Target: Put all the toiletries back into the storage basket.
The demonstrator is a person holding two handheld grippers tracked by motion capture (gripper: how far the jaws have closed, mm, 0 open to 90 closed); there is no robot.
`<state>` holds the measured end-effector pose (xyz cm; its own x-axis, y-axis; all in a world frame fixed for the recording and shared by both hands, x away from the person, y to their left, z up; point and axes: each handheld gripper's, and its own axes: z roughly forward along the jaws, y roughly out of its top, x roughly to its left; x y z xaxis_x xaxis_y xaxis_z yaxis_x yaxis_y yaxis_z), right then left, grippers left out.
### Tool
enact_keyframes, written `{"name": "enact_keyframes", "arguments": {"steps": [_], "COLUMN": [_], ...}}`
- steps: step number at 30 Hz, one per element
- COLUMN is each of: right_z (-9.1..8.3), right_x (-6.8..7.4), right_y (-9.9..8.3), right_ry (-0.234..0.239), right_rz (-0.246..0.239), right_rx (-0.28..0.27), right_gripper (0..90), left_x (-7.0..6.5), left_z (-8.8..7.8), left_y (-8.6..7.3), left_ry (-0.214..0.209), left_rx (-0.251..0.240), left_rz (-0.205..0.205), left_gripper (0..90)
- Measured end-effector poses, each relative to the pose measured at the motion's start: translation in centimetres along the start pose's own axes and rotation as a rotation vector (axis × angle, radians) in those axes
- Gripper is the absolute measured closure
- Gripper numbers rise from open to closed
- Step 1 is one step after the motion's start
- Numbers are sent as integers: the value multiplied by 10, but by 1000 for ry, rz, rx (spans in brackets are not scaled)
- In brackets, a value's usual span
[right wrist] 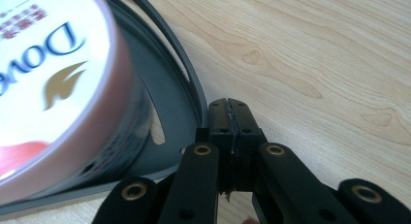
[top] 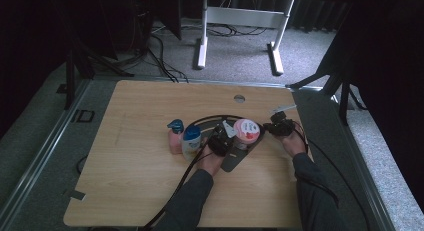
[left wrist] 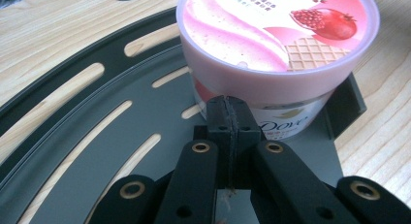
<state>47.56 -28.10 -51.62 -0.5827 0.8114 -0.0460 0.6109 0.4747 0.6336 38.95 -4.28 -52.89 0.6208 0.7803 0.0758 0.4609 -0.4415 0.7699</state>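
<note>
Dove tub point(left wrist: 271, 44), round glossy pink plastic, sits on your slotted grey metal tray point(left wrist: 97, 132); both matte black tools, left point(left wrist: 228, 107) and right point(right wrist: 228, 110), are pressed together, pinching nothing.

Item: round jar point(left wrist: 276, 44) | Look: pink lid printed with a pomegranate, a waffle and a cream swirl; white wall with blue lettering | Pose: upright, lid on | Place: on the dark slotted tray point(left wrist: 97, 132), on the wooden table point(top: 135, 191)
</note>
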Motion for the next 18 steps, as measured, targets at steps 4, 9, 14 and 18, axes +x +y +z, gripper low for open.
{"name": "enact_keyframes", "arguments": {"steps": [4,9,14,18], "right_z": [-1,-1,-1,-1], "right_x": [-1,-1,-2,-2], "right_y": [-1,-2,-2,-2], "right_ry": [8,17,31,40], "right_rz": [-1,3,7,3], "right_rx": [-3,-7,-4,-3], "right_gripper": [900,900,900,900], "left_x": [-2,-3,-7,-9], "left_z": [3,6,8,10], "left_y": [3,6,10,12], "left_ry": [-1,-13,-40,-44], "left_rx": [1,-2,-1,2], "left_rz": [1,-4,1,5], "left_gripper": [897,896,894,886]}}
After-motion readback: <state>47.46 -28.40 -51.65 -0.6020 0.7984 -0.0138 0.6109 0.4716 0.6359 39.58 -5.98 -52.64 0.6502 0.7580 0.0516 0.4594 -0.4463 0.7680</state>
